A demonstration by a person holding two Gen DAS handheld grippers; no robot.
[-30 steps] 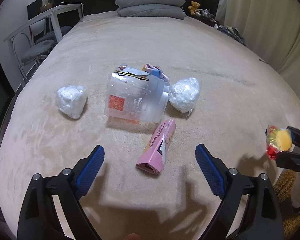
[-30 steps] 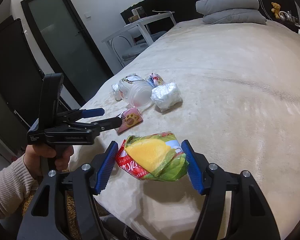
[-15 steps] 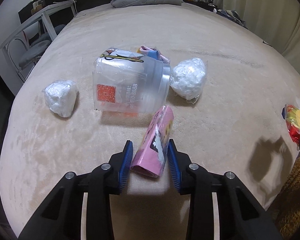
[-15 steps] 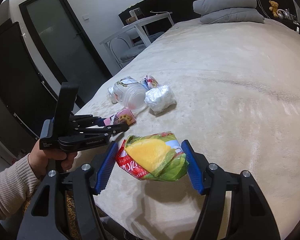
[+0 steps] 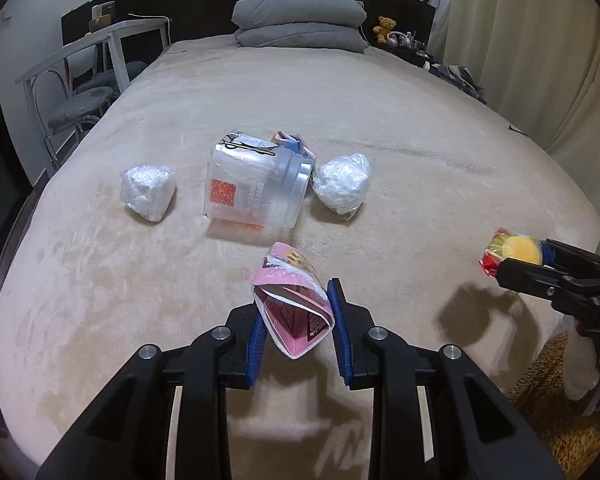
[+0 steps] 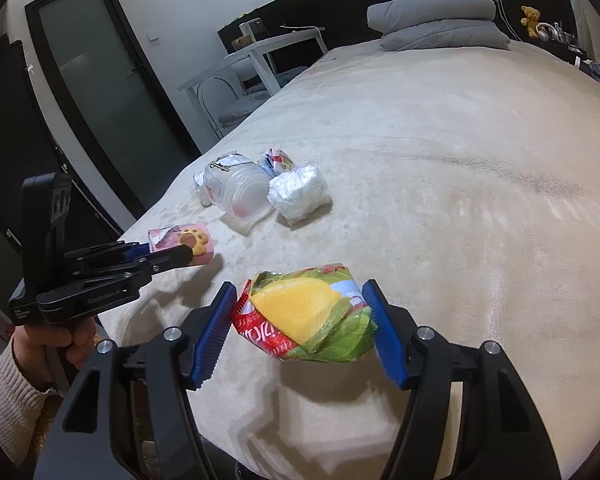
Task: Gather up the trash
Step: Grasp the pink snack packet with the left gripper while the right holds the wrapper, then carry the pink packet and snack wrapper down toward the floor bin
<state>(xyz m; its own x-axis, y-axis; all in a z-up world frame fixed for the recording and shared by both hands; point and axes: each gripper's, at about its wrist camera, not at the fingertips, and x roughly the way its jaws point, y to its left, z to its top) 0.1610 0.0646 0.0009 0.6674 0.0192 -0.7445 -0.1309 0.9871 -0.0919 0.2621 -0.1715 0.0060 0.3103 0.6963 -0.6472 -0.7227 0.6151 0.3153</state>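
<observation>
My left gripper (image 5: 296,320) is shut on a pink snack packet (image 5: 292,304) and holds it lifted above the beige bed (image 5: 340,92); it also shows in the right wrist view (image 6: 184,242). My right gripper (image 6: 302,320) is shut on a yellow, green and red snack bag (image 6: 308,316), seen from the left wrist view (image 5: 508,254) near the bed's right edge. On the bed lie a clear plastic jar (image 5: 256,186) on its side, two white crumpled plastic wads (image 5: 148,192) (image 5: 344,186) and a small colourful wrapper (image 5: 290,140) behind the jar.
Two grey pillows (image 5: 300,24) are stacked at the head of the bed. A white table and chairs (image 5: 84,80) stand to the left. A curtain (image 5: 532,60) hangs on the right. A dark door (image 6: 112,92) is beyond the bed's left side.
My left gripper moved onto the pink packet, closed on it, then lifted it off the bed and drew back. My right gripper kept hold of the snack bag.
</observation>
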